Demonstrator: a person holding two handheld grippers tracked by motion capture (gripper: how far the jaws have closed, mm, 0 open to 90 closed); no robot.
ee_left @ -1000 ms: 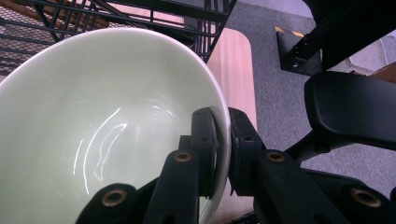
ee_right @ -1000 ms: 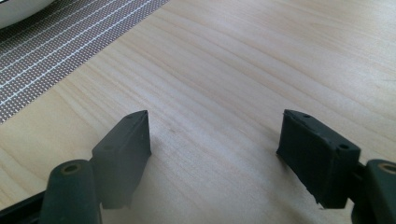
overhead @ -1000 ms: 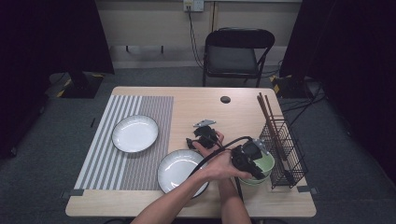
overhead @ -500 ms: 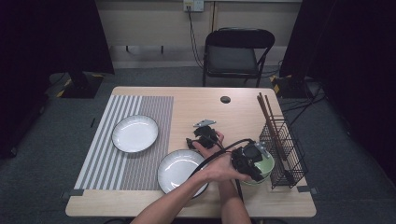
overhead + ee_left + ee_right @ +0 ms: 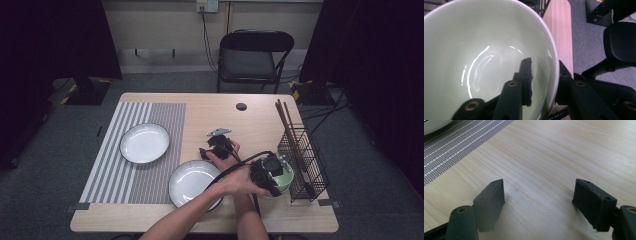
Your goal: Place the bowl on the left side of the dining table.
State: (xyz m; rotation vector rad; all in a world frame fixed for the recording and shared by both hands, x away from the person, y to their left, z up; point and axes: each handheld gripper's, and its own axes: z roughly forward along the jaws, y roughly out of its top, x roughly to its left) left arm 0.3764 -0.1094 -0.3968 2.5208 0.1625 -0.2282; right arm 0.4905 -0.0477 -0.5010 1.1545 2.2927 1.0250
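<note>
Two grippers work on the desk (image 5: 260,112) in the high view: the left gripper (image 5: 264,176) reaches across to the pale green bowl (image 5: 280,176) beside the wire rack (image 5: 305,160), the right gripper (image 5: 220,147) behind a white plate (image 5: 192,182). Left gripper view: jaws clenched on the bowl's (image 5: 486,57) rim, one inside, one outside. Right gripper view: jaws spread wide over bare wood beside the striped mat (image 5: 456,145).
</note>
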